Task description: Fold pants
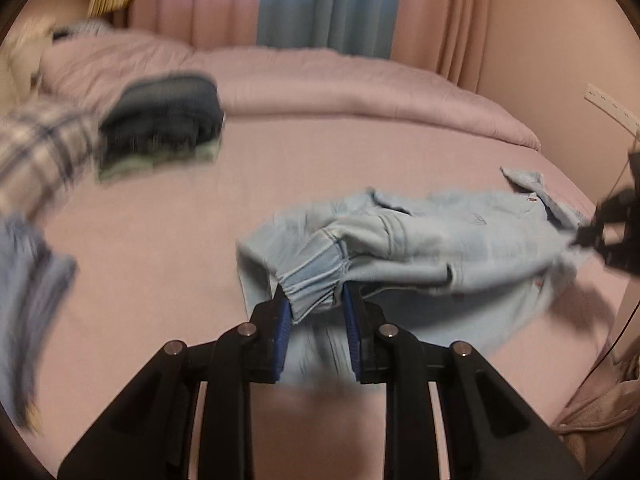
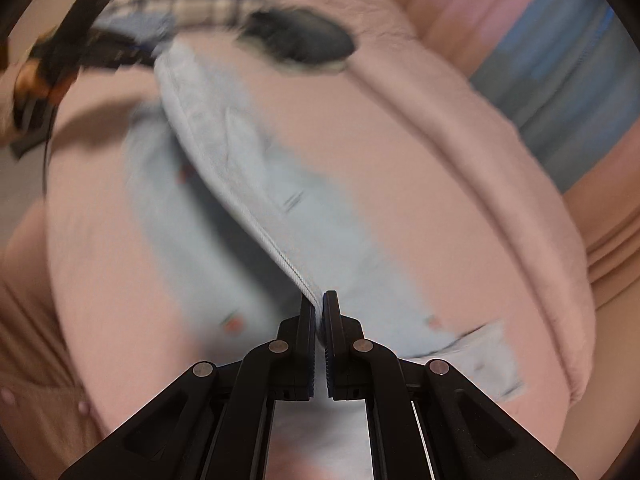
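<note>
The bed (image 1: pixel 160 280) is being shown covered in pink sheeting, with a rolled pink duvet (image 1: pixel 320 80) lying along its far side below the pink and blue curtains (image 1: pixel 300 0). A wide bare stretch of sheet is being left open between the pants and the duvet, and more open sheet is lying to the left of the pants in the left wrist view. The right edge of the bed is being met by a pink wall carrying a power strip (image 1: pixel 612 108).

The light blue pants (image 1: pixel 440 240) are being held stretched above the near part of the bed, with their long axis running from the elastic cuff at the left gripper to the far end at the right gripper. In the right wrist view, a stitched seam edge of the pants (image 2: pixel 240 184) is being drawn taut in a diagonal line toward the upper left.

A stack of folded dark clothing (image 1: pixel 160 120) is resting well apart from the pants, toward the far left of the bed, beside a plaid garment (image 1: pixel 40 144); both are blurred.

The left gripper (image 1: pixel 316 300) is being kept partly closed, clamping the gathered cuff between its blue pads. The right gripper (image 2: pixel 320 304) is being kept closed on the seam edge of the pants.
</note>
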`<state>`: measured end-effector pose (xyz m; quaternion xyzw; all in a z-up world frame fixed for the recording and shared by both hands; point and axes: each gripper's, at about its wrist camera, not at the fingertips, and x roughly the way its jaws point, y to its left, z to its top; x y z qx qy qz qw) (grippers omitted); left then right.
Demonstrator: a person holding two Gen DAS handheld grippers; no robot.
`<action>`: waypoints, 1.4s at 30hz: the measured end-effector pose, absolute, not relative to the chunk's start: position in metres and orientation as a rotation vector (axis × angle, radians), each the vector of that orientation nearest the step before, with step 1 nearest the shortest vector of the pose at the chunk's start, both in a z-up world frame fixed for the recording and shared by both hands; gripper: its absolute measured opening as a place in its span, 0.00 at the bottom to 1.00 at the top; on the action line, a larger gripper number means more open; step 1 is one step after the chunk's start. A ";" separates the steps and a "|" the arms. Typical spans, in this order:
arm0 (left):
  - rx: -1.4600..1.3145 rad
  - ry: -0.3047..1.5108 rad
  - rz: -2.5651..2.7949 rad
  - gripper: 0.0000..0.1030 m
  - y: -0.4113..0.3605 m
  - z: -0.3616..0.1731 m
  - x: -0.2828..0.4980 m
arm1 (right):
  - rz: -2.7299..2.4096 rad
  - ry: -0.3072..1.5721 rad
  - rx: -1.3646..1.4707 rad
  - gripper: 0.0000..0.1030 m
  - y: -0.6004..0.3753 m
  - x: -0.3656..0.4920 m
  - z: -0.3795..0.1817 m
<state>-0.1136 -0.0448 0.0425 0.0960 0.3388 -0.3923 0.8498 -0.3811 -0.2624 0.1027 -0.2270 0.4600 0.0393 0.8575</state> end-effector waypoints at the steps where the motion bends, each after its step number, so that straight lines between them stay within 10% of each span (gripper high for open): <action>1: 0.213 0.724 -0.818 0.23 -0.045 0.034 -0.115 | 0.085 0.988 -0.469 0.04 -0.261 -0.384 0.092; 11: 0.312 0.767 -0.760 0.30 -0.040 0.014 -0.131 | 0.067 1.043 -0.446 0.05 -0.268 -0.397 0.068; 18: 0.195 0.716 -0.829 0.47 -0.045 0.049 -0.156 | 0.003 0.908 -0.015 0.36 -0.342 -0.401 0.123; 30: 0.446 0.876 -0.992 0.47 -0.178 -0.006 -0.185 | -0.011 0.946 0.354 0.38 -0.413 -0.407 0.097; 34: 0.364 0.897 -1.016 0.47 -0.187 0.016 -0.180 | -0.309 0.864 0.478 0.65 -0.506 -0.396 0.126; 42: 0.320 0.917 -1.316 0.59 -0.291 0.023 -0.233 | -0.518 1.030 0.653 0.66 -0.591 -0.304 0.090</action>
